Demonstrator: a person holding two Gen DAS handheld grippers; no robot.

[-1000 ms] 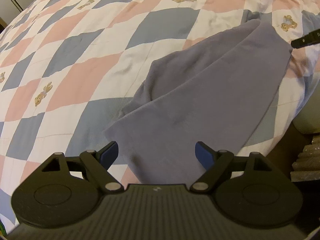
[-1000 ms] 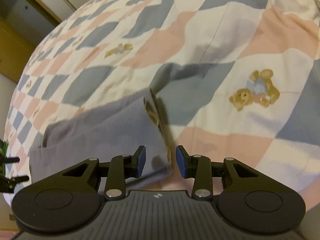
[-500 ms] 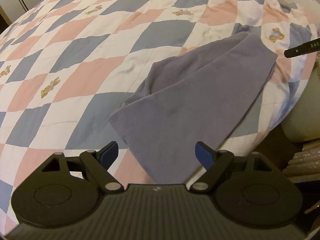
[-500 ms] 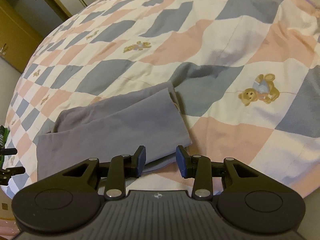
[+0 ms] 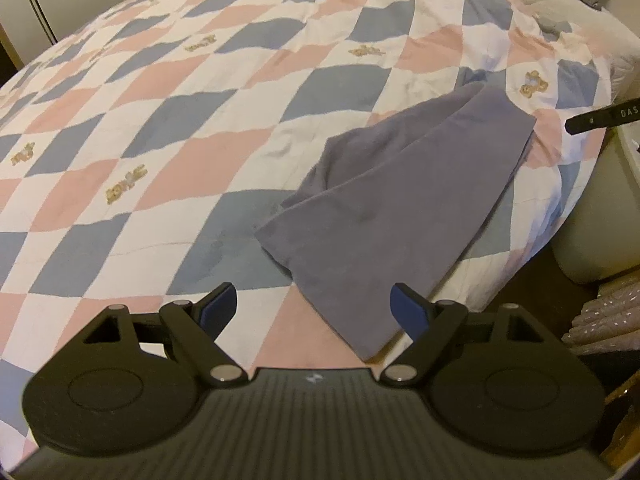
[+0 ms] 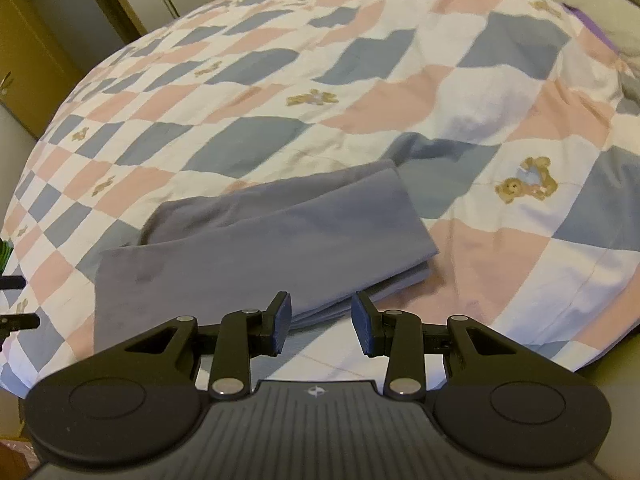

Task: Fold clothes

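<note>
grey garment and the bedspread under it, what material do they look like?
Garment: soft matte knit, probably cotton jersey; it drapes limp with rounded folds and no sheen. Bedspread: thin printed woven cotton, likely lightly quilted; fine creases, faint stitch lines, flat checks and bear prints. Both are guesses from looks alone.

The cloth [image 5: 404, 200] is plain grey-purple. The quilt [image 5: 180, 128] has pink, blue-grey and white diamonds, with small brown teddy bears [image 6: 526, 186] on some white ones. Both grippers are black, with blue pads [image 5: 404, 308].
</note>
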